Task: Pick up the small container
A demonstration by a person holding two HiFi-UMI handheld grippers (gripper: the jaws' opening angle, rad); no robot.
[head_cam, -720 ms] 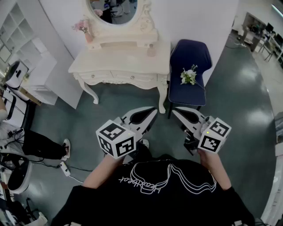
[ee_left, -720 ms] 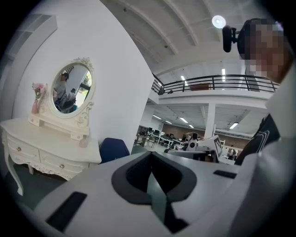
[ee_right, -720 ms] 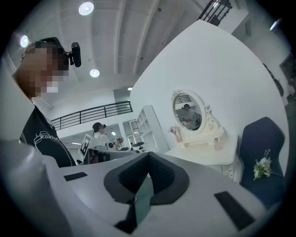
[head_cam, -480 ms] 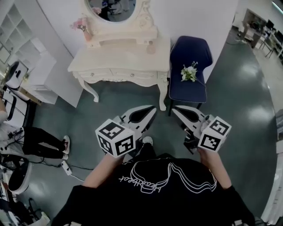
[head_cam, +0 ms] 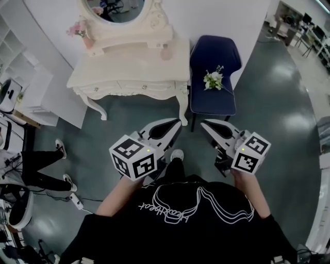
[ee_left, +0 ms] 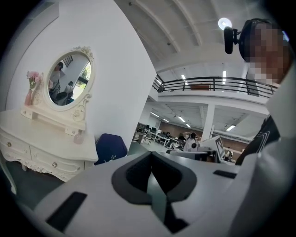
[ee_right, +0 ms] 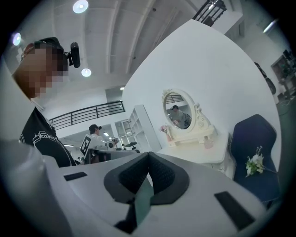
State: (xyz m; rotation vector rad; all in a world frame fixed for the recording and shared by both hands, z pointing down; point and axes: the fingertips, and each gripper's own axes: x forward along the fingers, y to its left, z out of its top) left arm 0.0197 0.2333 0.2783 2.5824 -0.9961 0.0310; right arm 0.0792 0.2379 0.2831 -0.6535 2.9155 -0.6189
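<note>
- Cream-white painted wood makes up the carved dressing table [head_cam: 124,64], taken here as the landmark. An oval mirror [head_cam: 121,7] is mounted along its back edge.
- The small pale-pink container [head_cam: 165,53] is seen upright on the table top, near the right end and just in front of the mirror's base. Its material cannot be told.
- A small vase of pink flowers [head_cam: 81,32] is placed at the table's left end, well apart from the container.
- A dark blue upholstered chair [head_cam: 214,56], with a white-flowered bouquet [head_cam: 212,81] on its seat, is set just beside the table's right end.
- The left gripper [head_cam: 177,125] is held over the floor in front of the table and well apart from it. Its jaws are pressed together and nothing is between them.
- The right gripper [head_cam: 204,125] is held alongside, also in front of the table and well short of it. Its jaws are closed as well and nothing is gripped.
- The step in hand is judged to be the approach, as the container is not yet reached or touched.
- For the next move, the table has to be neared and one gripper opened wider than the container. Its jaws then have to be brought to either side of the container before being closed.
- The right gripper is judged the better placed, since the container is at the table's right end.
- Care is judged necessary at the mirror's base, which is close behind the container.
</note>
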